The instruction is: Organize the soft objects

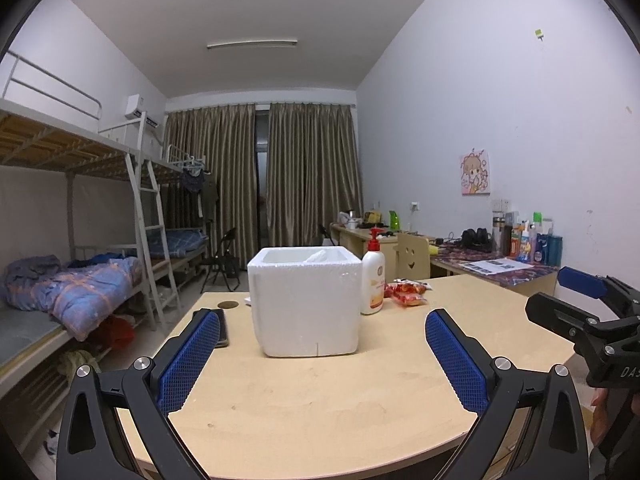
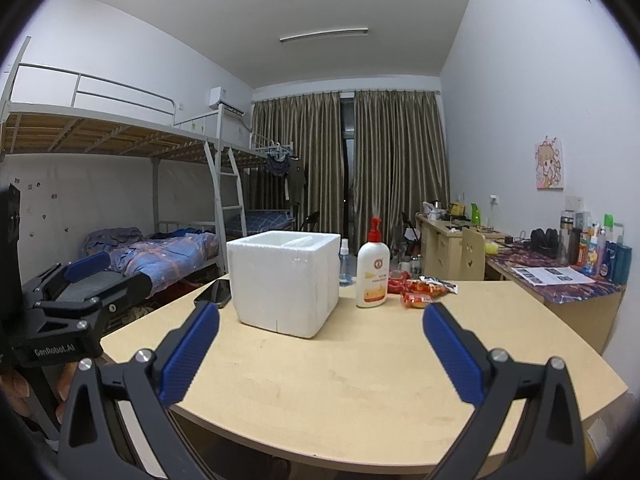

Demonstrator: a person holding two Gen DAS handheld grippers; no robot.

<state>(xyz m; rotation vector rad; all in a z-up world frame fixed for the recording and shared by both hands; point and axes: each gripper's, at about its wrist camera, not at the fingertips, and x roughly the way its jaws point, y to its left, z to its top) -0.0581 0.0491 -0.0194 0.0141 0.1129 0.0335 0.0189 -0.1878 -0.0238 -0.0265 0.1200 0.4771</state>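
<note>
Above the table [image 1: 320,392], both grippers [image 1: 322,336] [image 2: 320,328] hover level, jaws spread.

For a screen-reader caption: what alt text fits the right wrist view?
An open right gripper hovers over a wooden table facing a white foam box, with a pump bottle and red snack packets to its right. The left gripper shows at the left edge; bunk beds and curtains stand behind.

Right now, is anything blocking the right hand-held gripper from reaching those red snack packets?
Nothing visible. The right hand-held gripper hangs open over bare table; the red snack packets lie ahead, just right of the lotion bottle.
</note>
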